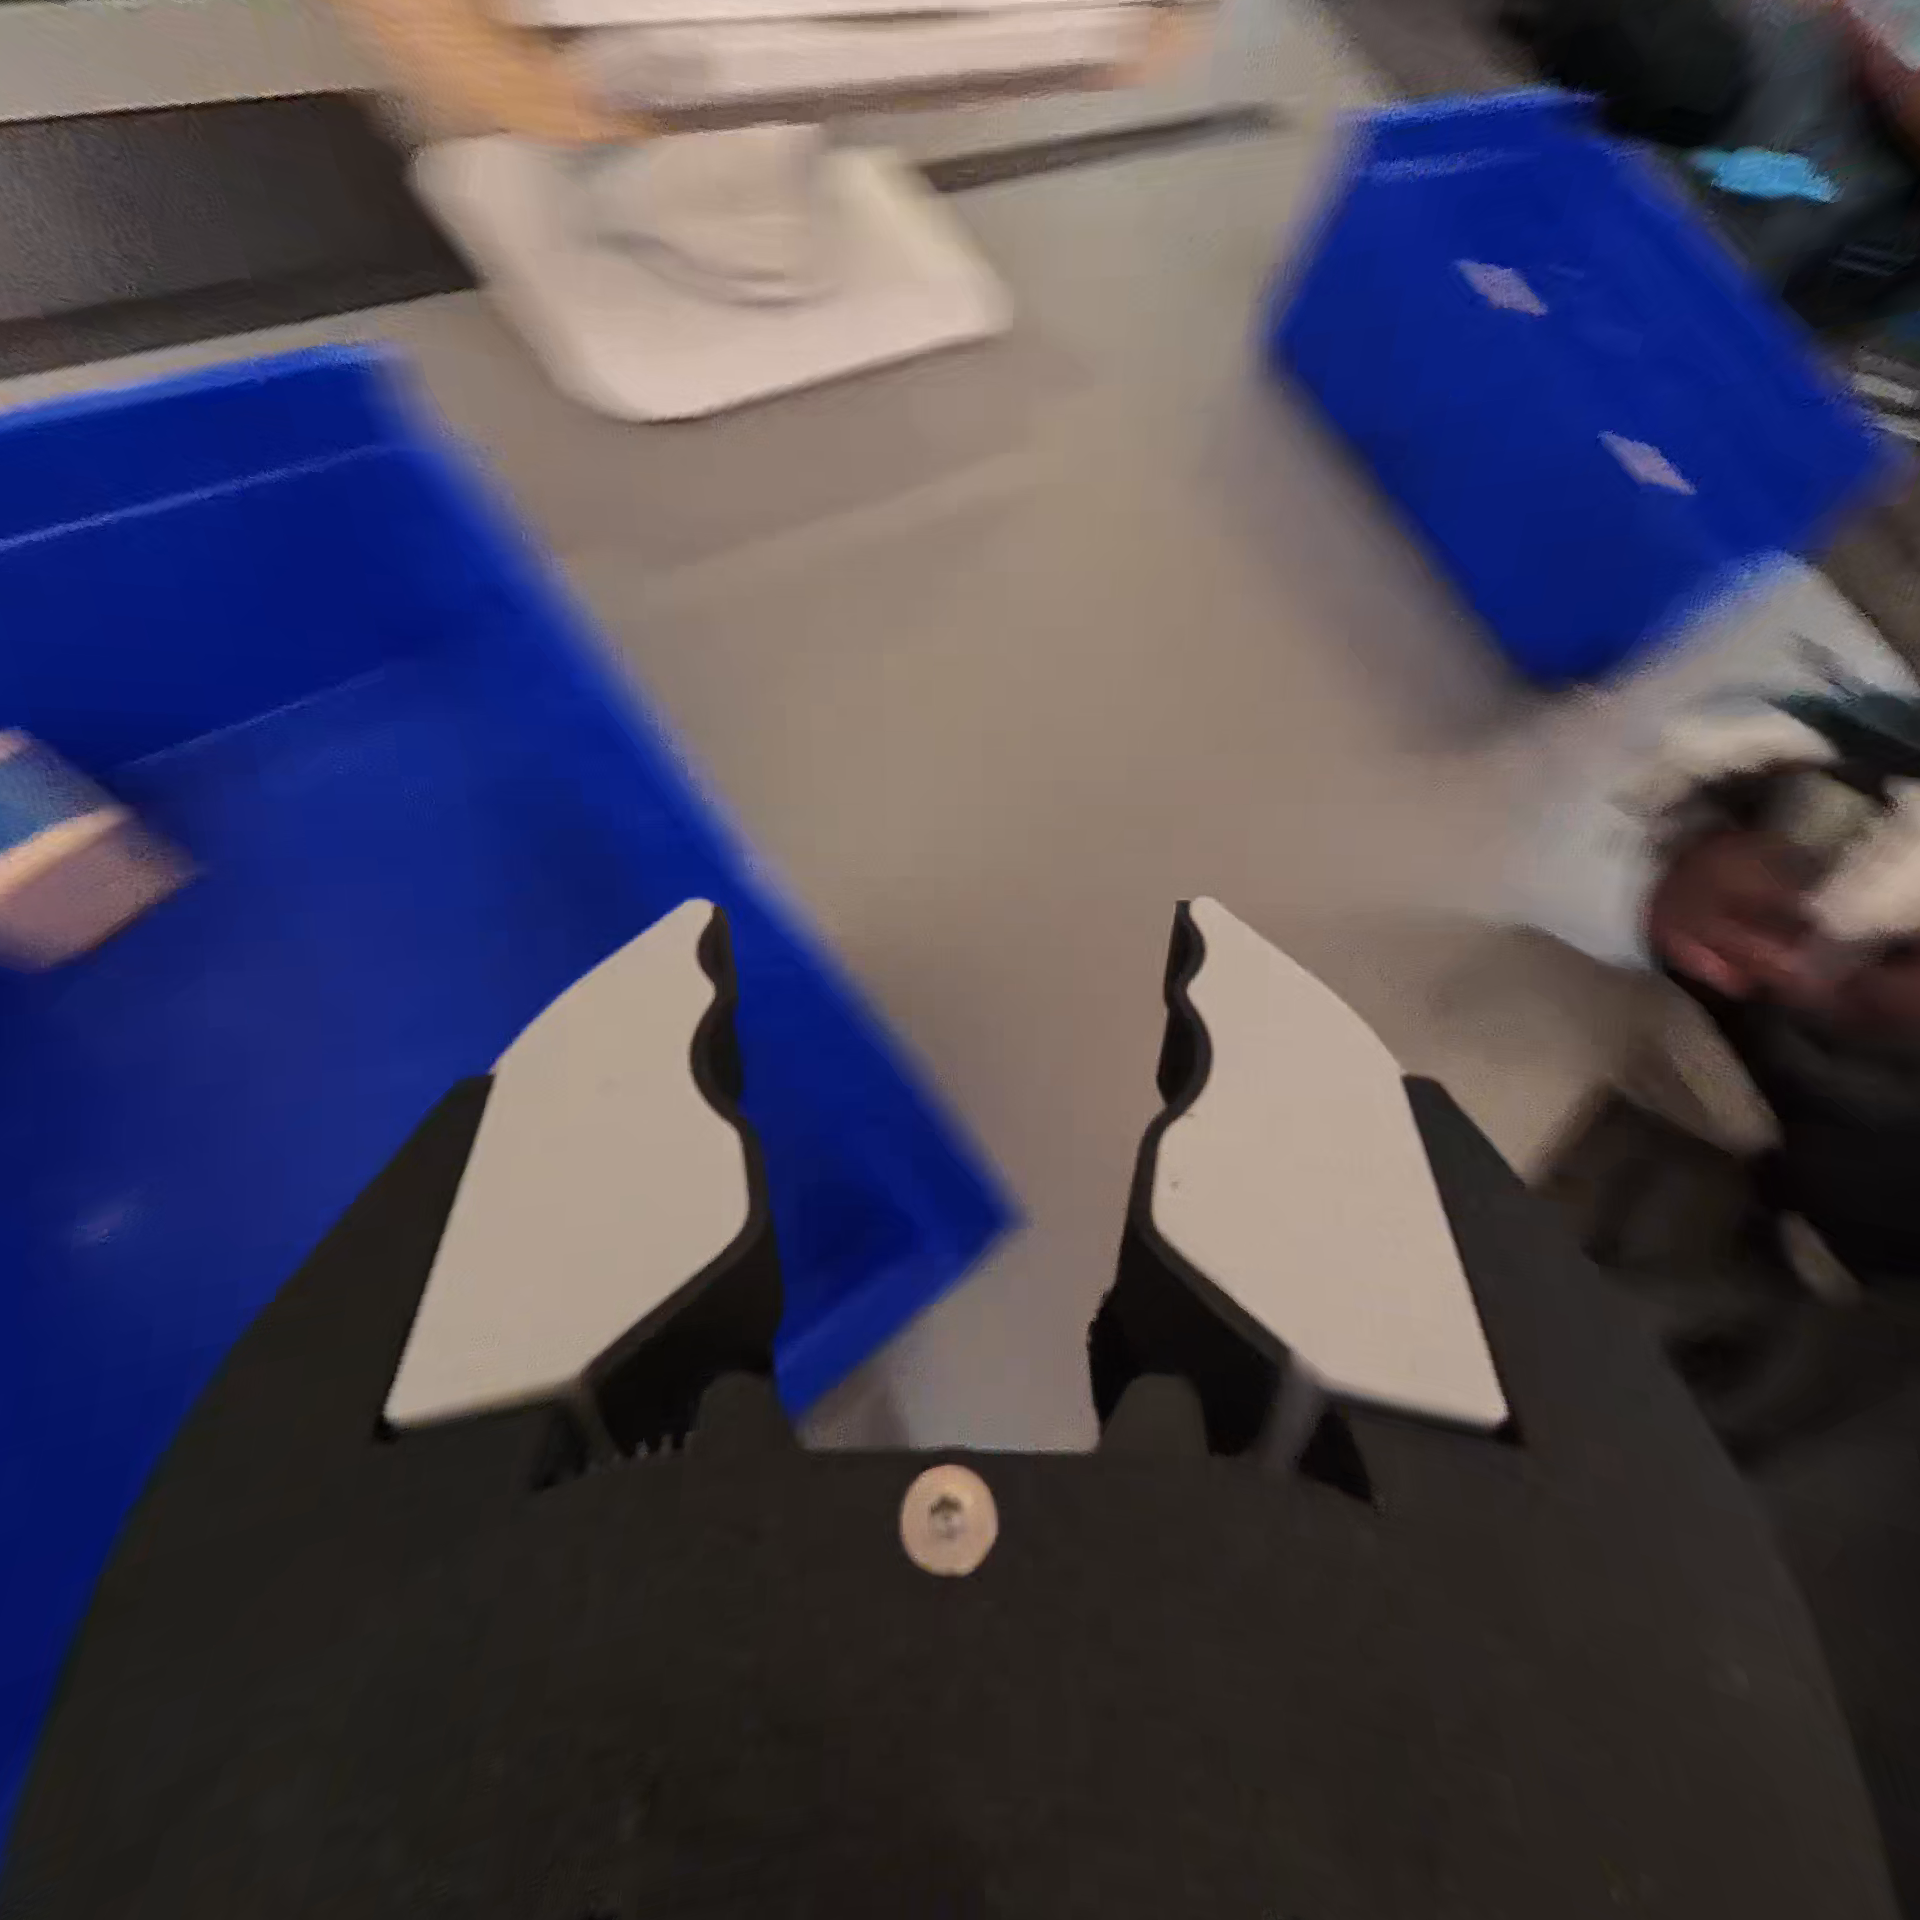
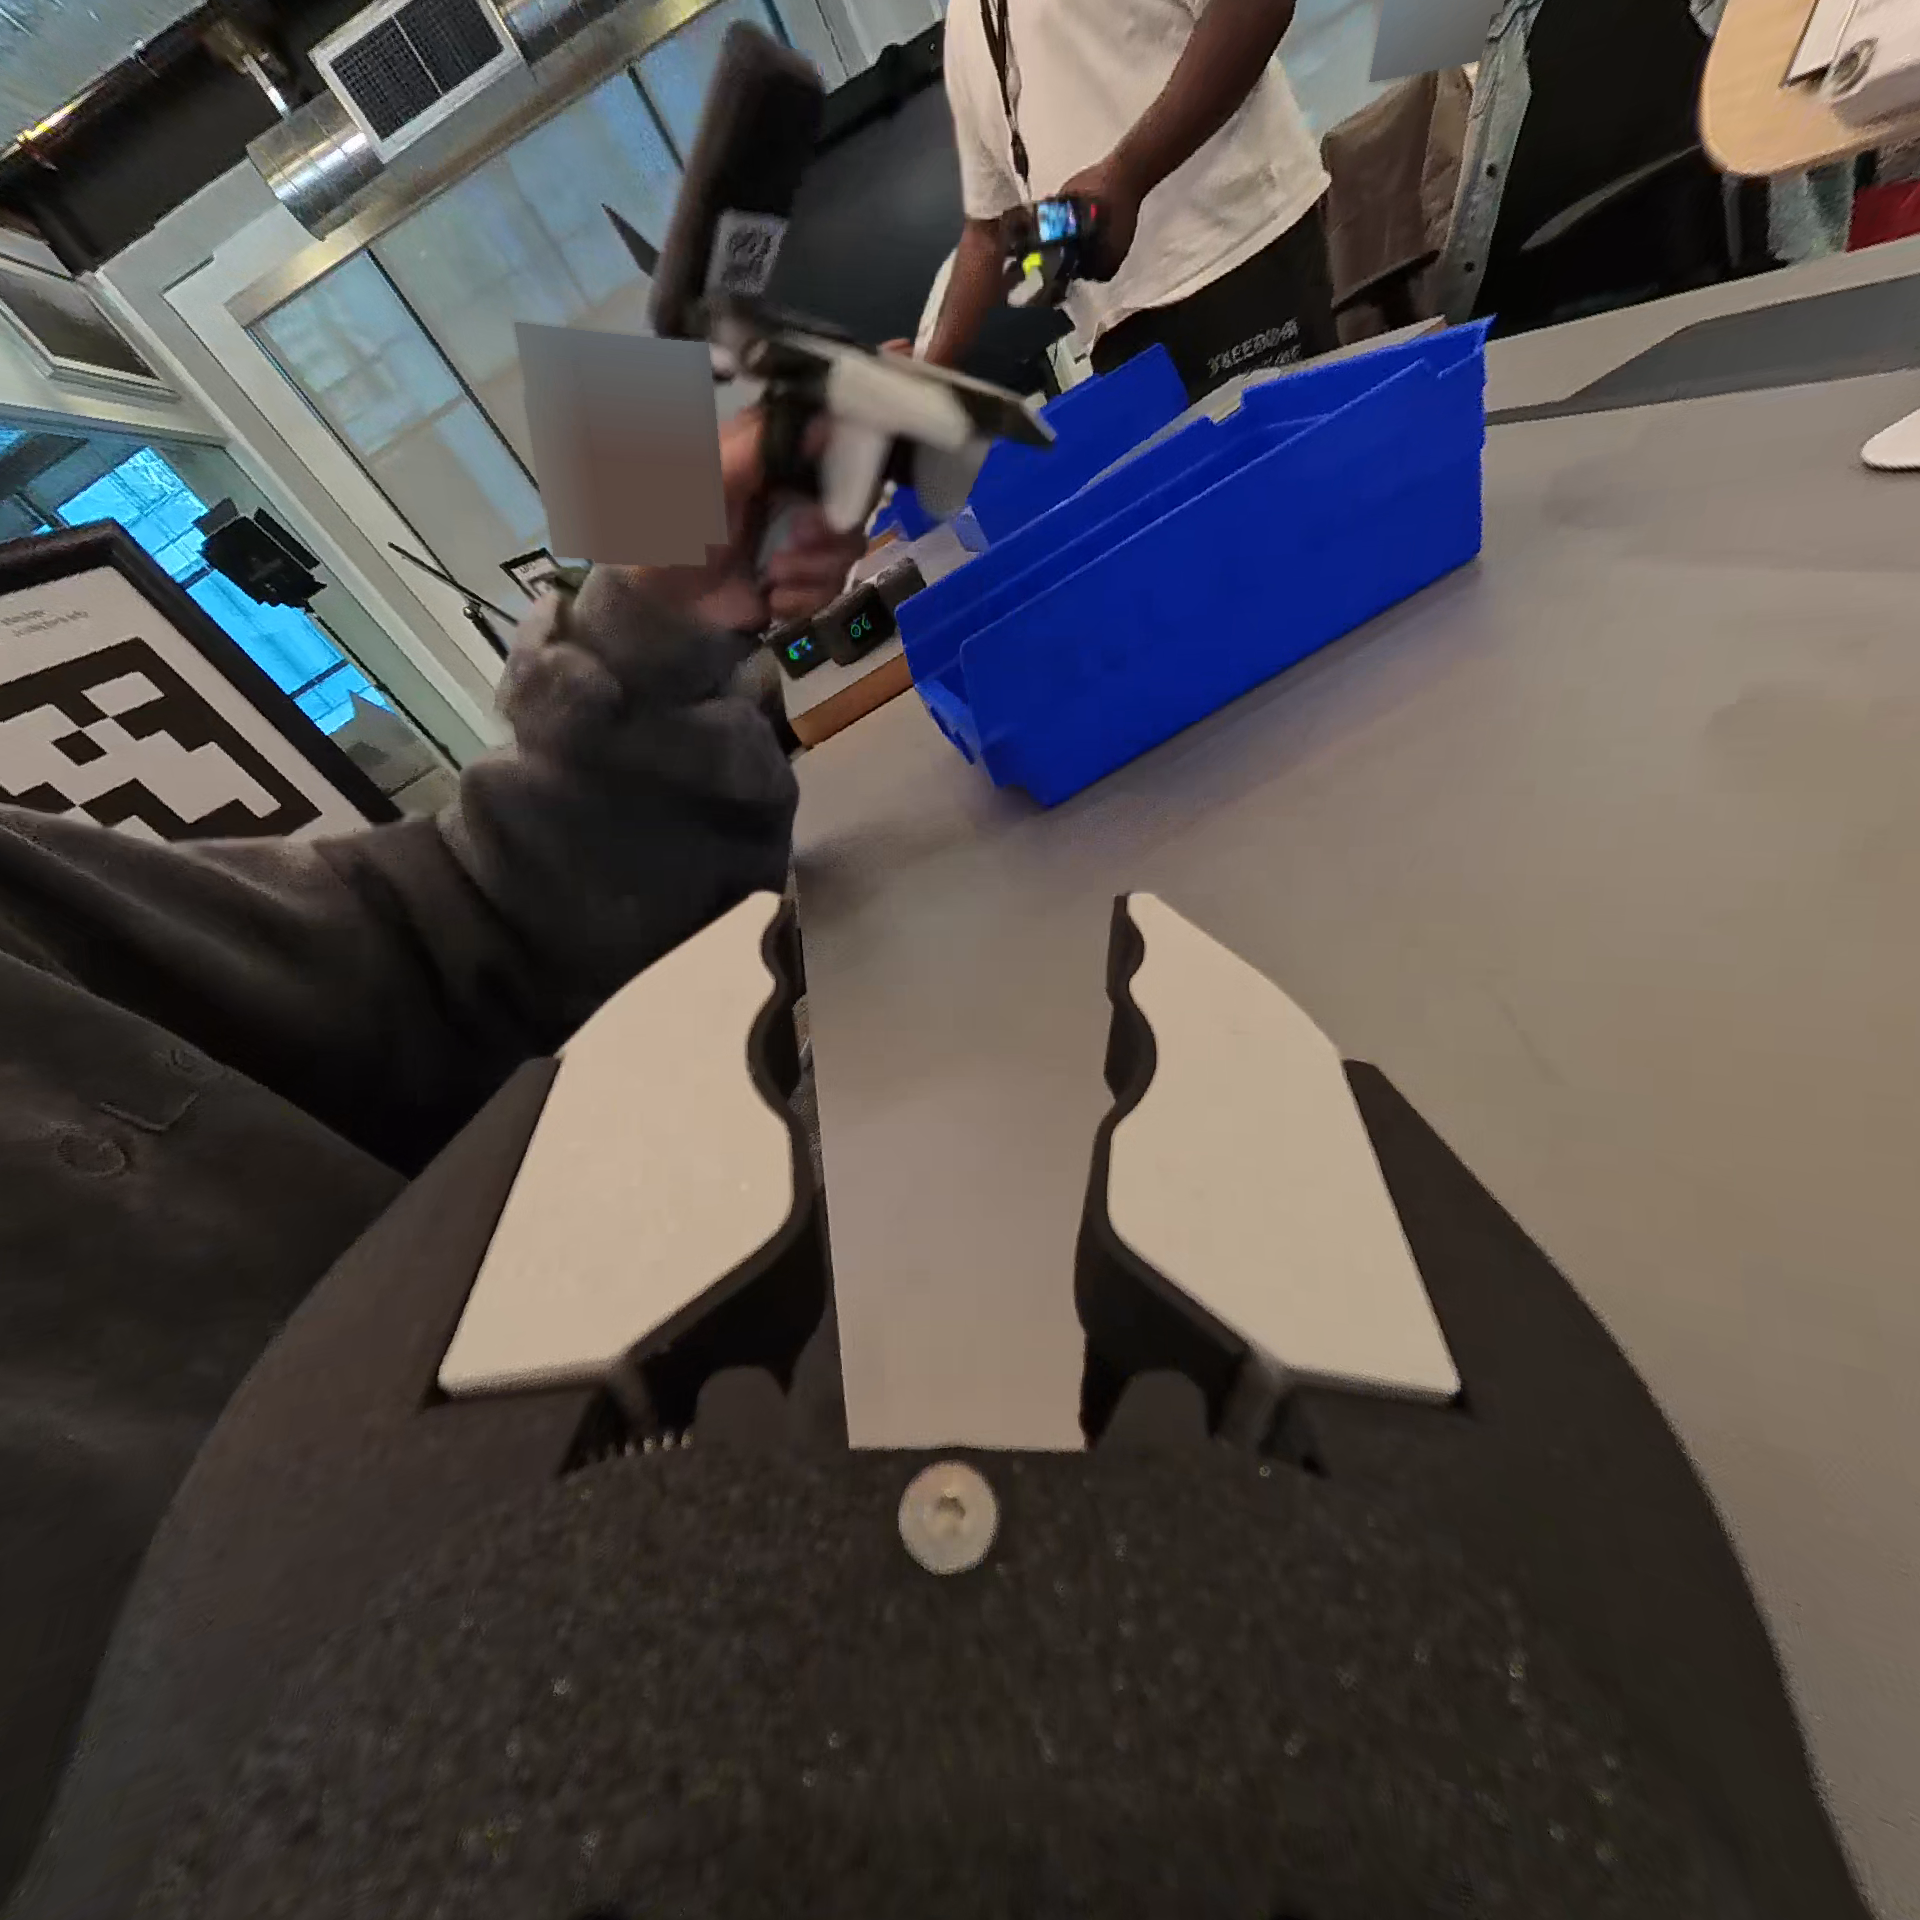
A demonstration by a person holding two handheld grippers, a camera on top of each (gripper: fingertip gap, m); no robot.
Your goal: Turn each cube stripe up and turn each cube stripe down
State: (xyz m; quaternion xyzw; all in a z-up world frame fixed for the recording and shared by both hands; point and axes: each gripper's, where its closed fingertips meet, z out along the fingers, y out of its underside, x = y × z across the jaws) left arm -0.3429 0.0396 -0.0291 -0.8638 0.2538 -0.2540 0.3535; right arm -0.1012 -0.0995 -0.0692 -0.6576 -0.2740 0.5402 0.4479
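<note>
The left wrist view is blurred by motion. My left gripper [image 1: 951,914] is open and empty above the grey table [image 1: 987,727], beside the right wall of a blue bin [image 1: 436,831]. A blue cube with a pale stripe [image 1: 73,852] lies inside that bin at the far left. My right gripper [image 2: 951,909] is open and empty, low over the grey table [image 2: 1455,935] near its left edge. The left gripper [image 2: 894,405] also shows in the right wrist view, held high over a blue bin [image 2: 1195,613].
A second blue bin [image 1: 1558,374] stands at the far right, next to a gloved hand [image 1: 1714,831]. A white monitor base [image 1: 748,270] sits at the back. A dark sleeve [image 2: 416,935] lies left of my right gripper. A person [image 2: 1122,177] stands behind the table.
</note>
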